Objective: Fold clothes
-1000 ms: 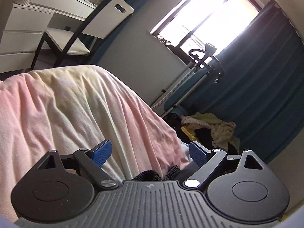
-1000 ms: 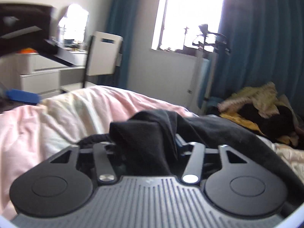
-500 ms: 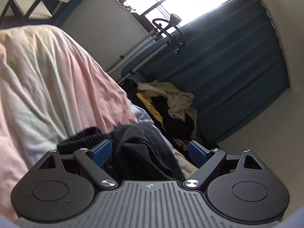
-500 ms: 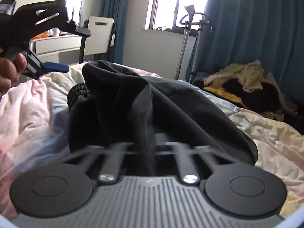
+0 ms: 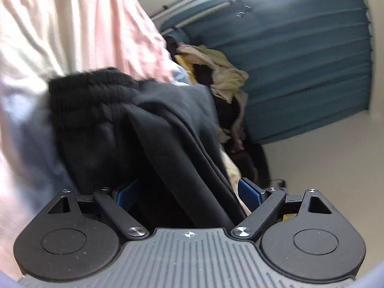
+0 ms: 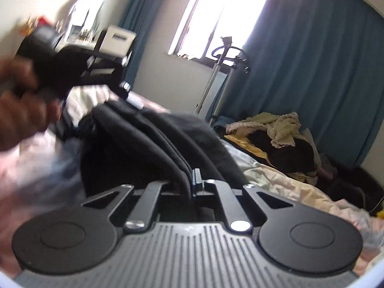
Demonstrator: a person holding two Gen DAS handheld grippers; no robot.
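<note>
Black trousers (image 5: 168,129), one garment with a ribbed elastic waistband (image 5: 93,88), lie bunched on the bed's pink-and-cream duvet (image 5: 79,24) and run straight into both tools. In the left wrist view the cloth passes between the blue pads (image 5: 249,194) of the left gripper (image 5: 189,192), whose jaws stand wide apart around it, not pinching. In the right wrist view the right gripper (image 6: 192,182) has its jaws drawn together on a thick fold of the same trousers (image 6: 153,139), so that hand carries the garment. The long axis of the cloth runs away from the right jaws toward the left gripper, seen blurred in the person's left hand (image 6: 21,110) at the far end. My judgement: the left jaws need only close where they are to stretch the piece between two grips.

Count: one pair of trousers, two grippers, one heap of unsorted clothes (image 6: 278,132) further along the bed by the one blue curtain (image 6: 312,72).
</note>
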